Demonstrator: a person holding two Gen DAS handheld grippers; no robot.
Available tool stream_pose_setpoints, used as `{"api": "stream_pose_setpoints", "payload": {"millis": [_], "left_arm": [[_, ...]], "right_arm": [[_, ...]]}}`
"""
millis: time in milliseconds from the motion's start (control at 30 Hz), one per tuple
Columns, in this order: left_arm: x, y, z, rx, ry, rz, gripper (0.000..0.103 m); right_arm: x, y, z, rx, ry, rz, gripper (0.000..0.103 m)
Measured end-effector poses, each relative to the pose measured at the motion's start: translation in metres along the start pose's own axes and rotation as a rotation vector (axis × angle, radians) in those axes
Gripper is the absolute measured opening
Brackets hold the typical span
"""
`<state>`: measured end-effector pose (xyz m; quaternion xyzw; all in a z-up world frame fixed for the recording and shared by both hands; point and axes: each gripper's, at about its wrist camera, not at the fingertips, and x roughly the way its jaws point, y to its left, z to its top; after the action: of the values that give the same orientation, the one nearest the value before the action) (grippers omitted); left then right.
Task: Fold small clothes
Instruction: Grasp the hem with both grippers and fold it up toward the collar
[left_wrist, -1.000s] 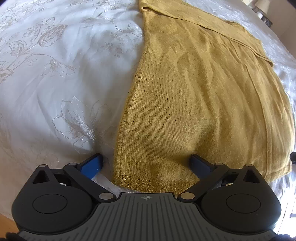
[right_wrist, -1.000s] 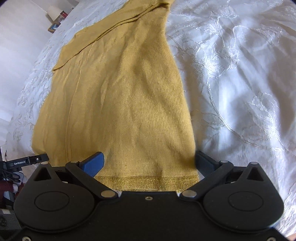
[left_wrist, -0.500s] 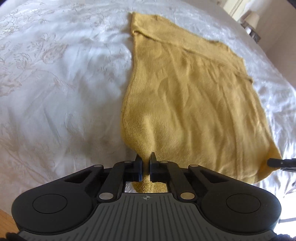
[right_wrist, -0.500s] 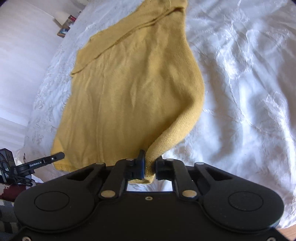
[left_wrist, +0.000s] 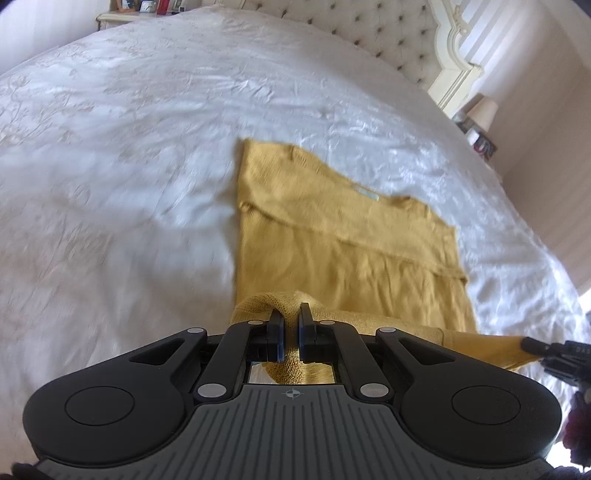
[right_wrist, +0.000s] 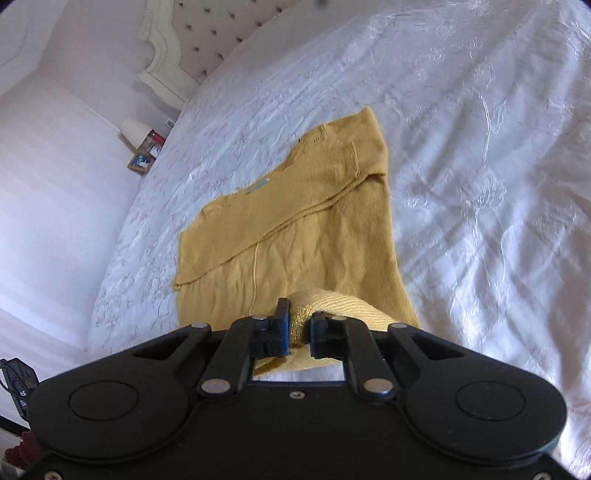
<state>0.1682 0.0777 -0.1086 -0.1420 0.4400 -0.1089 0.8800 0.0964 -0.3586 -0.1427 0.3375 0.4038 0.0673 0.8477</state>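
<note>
**Both grippers lift the sweater's hem for the fold**

The mustard-yellow knit sweater (left_wrist: 343, 243) lies in the middle of the left wrist view, spread on the white embroidered bedspread (left_wrist: 110, 166), its neckline toward the upper part of the frame and the tufted headboard (left_wrist: 369, 33). A sleeve is already folded across the body, its edge running diagonally over the chest. In the right wrist view the same sweater (right_wrist: 295, 221) fills the centre, neckline pointing to the upper right.

The near hem is raised off the bed and bunched at the bottom centre of each view. The left gripper (left_wrist: 291, 332) has its jaws closed on one hem corner; the glittery ribbed band passes between the blue-padded fingers and shows again in the gap behind them. The right gripper (right_wrist: 300, 334) is likewise clamped on the other hem corner, cloth pinched between its fingers. The hem hangs as a slack strip from the left jaws toward the lower right of the left wrist view, where the right gripper's tip shows.

Holding both corners at once probably keeps the hem straight, so the lower half can be carried toward the neckline as one even fold. The rest of the sweater lies flat ahead of both jaws.

A bedside lamp (left_wrist: 482, 110) stands at upper right.
</note>
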Motion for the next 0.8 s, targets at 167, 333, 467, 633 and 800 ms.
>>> {"api": "stream_pose_setpoints", "payload": {"millis": [167, 333, 467, 633, 800], "left_arm": [[0.017, -0.005, 0.033, 0.011, -0.035, -0.032, 0.007], [0.034, -0.009, 0.059, 0.018, -0.057, -0.057, 0.007], [0.048, -0.01, 0.078, 0.021, -0.068, -0.052, 0.007], [0.065, -0.014, 0.098, 0.012, -0.091, -0.014, 0.007], [0.083, -0.017, 0.115, -0.009, -0.1, 0.029, 0.007]], "right_arm": [[0.012, 0.006, 0.027, 0.005, -0.042, -0.013, 0.018], [0.025, 0.012, 0.052, 0.006, -0.078, -0.032, 0.018], [0.039, 0.014, 0.074, -0.01, -0.095, -0.039, 0.018], [0.062, 0.016, 0.102, -0.044, -0.079, -0.018, 0.018], [0.091, 0.015, 0.123, -0.06, -0.044, -0.011, 0.018]]}}
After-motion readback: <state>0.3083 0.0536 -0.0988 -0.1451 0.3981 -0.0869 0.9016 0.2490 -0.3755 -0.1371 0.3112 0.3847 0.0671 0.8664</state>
